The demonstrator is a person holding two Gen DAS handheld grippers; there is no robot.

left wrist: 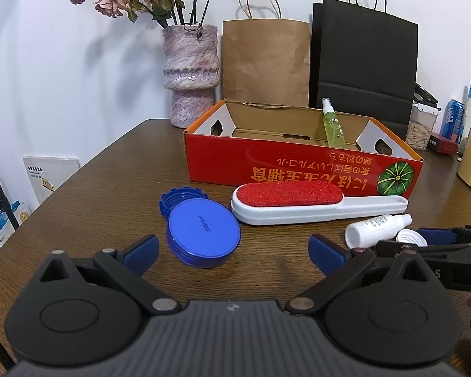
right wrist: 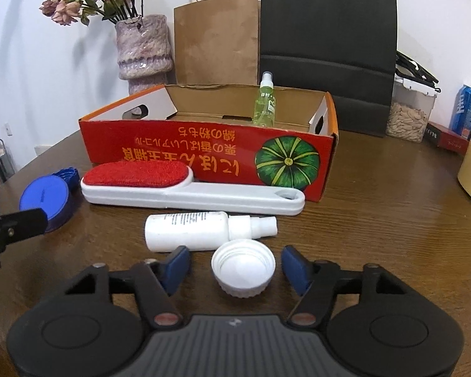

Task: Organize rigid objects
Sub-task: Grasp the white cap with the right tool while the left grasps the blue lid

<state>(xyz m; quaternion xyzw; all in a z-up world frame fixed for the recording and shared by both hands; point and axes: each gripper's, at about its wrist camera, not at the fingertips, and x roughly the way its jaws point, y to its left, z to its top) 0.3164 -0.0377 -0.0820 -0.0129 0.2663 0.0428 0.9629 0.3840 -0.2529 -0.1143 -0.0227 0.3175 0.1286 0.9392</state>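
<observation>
Dark wooden table (right wrist: 376, 188) carries everything, largest first: a red cardboard box (right wrist: 204, 154) printed with a green pumpkin, open at the top, stands toward the back with a clear green spray bottle (right wrist: 264, 103) upright inside it near the rear wall. Behind the box stand a black paper bag (right wrist: 328, 47), a brown paper bag (right wrist: 216, 37) and a mottled pink vase (right wrist: 143, 50) of dried roses. Just in front of the box lies a white lint brush with a red pad (right wrist: 172, 185), its handle pointing right. To its left lies a round blue plastic lid (left wrist: 203, 232), tilted, with a blue toothed ring (left wrist: 180, 199) behind it. Beside the brush on the near side lies a small white spray bottle (right wrist: 201, 229) on its side. Smallest is a white ribbed screw cap (right wrist: 243, 267), resting open side up between the blue pads of the right gripper (right wrist: 235, 265); the jaws stand partly apart on either side of the cap, with a gap showing at each pad. The left gripper (left wrist: 234, 249) hangs over the table with jaws spread wide, holding nothing, the blue lid lying just ahead of its left pad.
</observation>
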